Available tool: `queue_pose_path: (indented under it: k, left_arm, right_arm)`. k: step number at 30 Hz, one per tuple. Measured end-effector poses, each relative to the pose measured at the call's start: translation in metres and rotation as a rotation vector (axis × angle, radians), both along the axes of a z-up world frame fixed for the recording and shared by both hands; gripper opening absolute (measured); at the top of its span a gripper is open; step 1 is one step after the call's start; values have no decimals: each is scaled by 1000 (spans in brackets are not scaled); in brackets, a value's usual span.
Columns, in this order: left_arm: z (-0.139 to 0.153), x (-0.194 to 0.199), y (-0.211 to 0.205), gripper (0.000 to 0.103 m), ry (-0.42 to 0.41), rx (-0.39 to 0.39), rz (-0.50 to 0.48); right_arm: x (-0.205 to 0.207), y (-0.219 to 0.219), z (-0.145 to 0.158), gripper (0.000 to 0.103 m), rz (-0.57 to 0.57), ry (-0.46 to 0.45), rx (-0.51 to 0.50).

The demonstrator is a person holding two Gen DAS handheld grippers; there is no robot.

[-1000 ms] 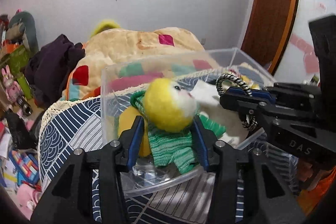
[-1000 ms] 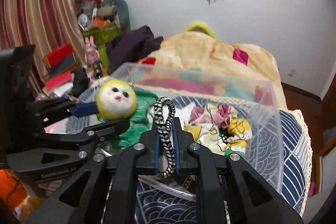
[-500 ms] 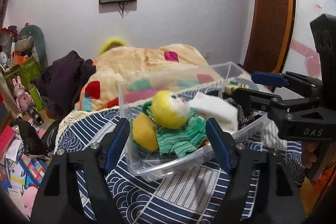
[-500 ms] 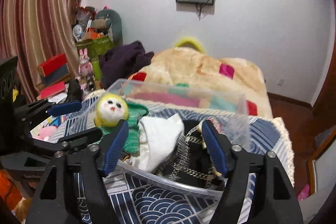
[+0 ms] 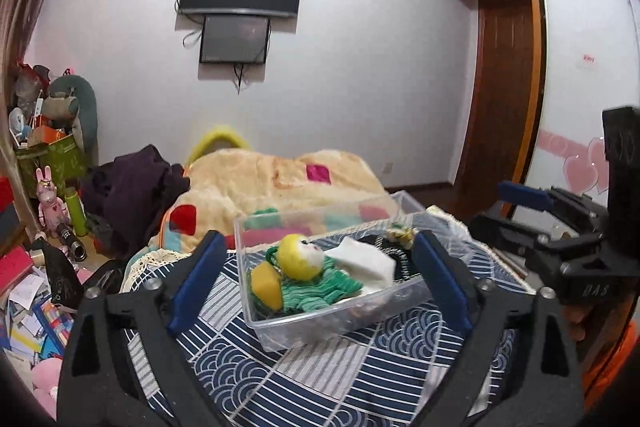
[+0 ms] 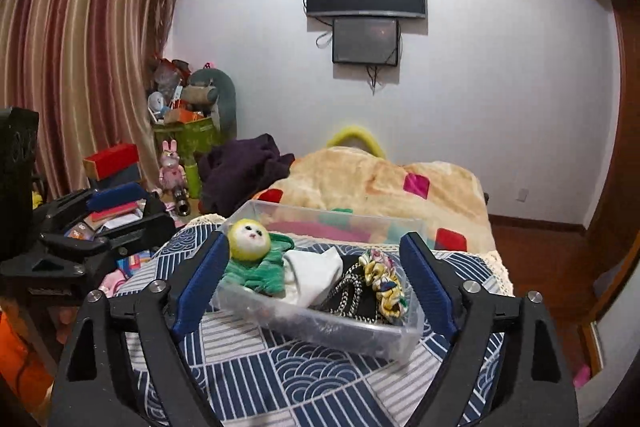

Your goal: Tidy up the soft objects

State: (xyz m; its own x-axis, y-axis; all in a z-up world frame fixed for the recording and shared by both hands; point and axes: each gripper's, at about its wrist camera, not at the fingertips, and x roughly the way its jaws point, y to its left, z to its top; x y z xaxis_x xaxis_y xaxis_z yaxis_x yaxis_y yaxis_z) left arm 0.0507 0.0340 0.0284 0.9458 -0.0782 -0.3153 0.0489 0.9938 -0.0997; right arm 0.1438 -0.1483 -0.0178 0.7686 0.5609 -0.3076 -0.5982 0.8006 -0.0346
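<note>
A clear plastic bin (image 5: 328, 323) sits on the bed. Inside it lie a doll (image 5: 300, 259) with a yellow head and green knit body, a yellow block (image 5: 266, 285), a white cloth (image 5: 364, 263), a black-and-white cord (image 6: 348, 291) and a floral scrunchie (image 6: 382, 279). My left gripper (image 5: 318, 259) hangs back from the bin's near side, its jaws opening wide, nothing held between them. My right gripper (image 6: 312, 259) stands likewise before the bin (image 6: 320, 327), jaws opening and holding nothing. Each gripper shows at the edge of the other's view.
The bin rests on a blue and white patterned cover (image 5: 320, 379). Behind it lie a beige blanket (image 5: 280, 179) and a pile of dark purple clothes (image 5: 132, 187). Boxes, toys and papers (image 5: 36, 267) crowd the floor at left. A wooden wardrobe (image 5: 504, 87) stands at right.
The left gripper let go of the doll and the right let go of the cord. Both opened wide and drew back and up from the bin, where doll and cord now lie.
</note>
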Motion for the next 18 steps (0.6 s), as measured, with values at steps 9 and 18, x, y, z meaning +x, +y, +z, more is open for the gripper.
queue_pose_path:
  k: [9,18]
  left_arm:
    - [-3,-25,-14,101,-37,0,-21]
    - [-7,-33,-17,102,-64,-8,-6]
  right_arm:
    - [-28,-12,-4,101,-38,-62,49]
    - [-30,-15,-9,102,-39,-63,67]
